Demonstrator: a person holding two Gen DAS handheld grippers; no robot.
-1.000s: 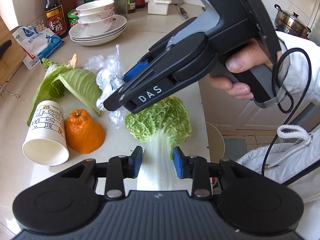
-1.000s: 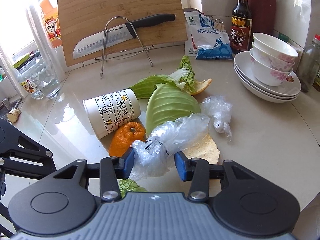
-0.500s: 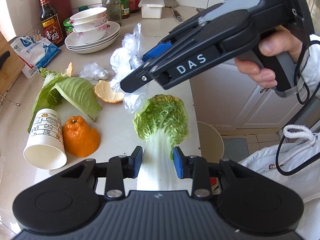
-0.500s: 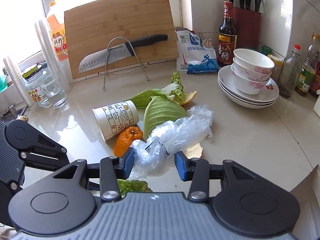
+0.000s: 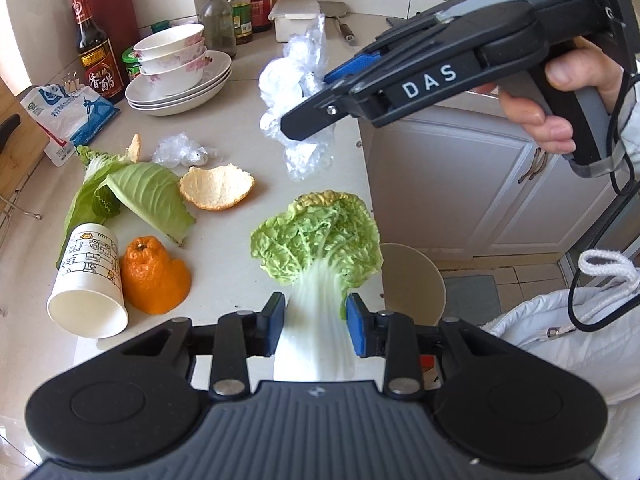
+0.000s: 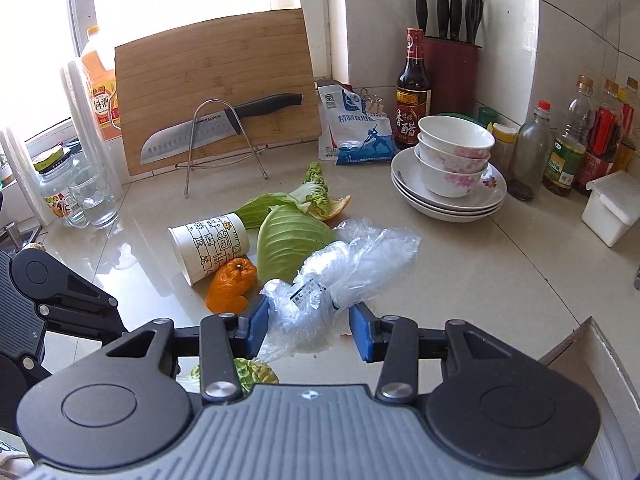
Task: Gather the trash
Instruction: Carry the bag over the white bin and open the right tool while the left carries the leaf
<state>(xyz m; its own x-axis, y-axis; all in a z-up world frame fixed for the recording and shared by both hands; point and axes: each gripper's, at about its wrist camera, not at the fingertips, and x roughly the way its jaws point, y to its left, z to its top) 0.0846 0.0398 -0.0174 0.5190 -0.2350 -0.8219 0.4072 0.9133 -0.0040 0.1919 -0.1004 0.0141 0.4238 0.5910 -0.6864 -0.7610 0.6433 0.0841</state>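
Observation:
My left gripper [image 5: 315,326] is shut on the white stalk of a napa cabbage leaf [image 5: 318,236] and holds it over the counter's front edge. My right gripper [image 6: 307,328] is shut on a crumpled clear plastic bag [image 6: 344,268], lifted above the counter; it also shows in the left wrist view [image 5: 298,92]. On the counter lie a paper cup [image 5: 88,280] on its side, an orange peel dome [image 5: 154,276], a peel piece [image 5: 216,186], green cabbage leaves [image 5: 140,192] and a small plastic wad [image 5: 180,150].
A white bin [image 5: 412,280] stands on the floor below the counter edge. Stacked bowls on plates [image 6: 452,172], sauce bottles [image 6: 412,88], a salt bag [image 6: 352,128], a knife on a rack [image 6: 216,128], a cutting board [image 6: 216,88] and a cardboard box corner [image 6: 588,364] surround the trash.
My right gripper has lifted the plastic bag up and away toward the right, uncovering the peel piece. My left gripper has risen a little with the napa leaf.

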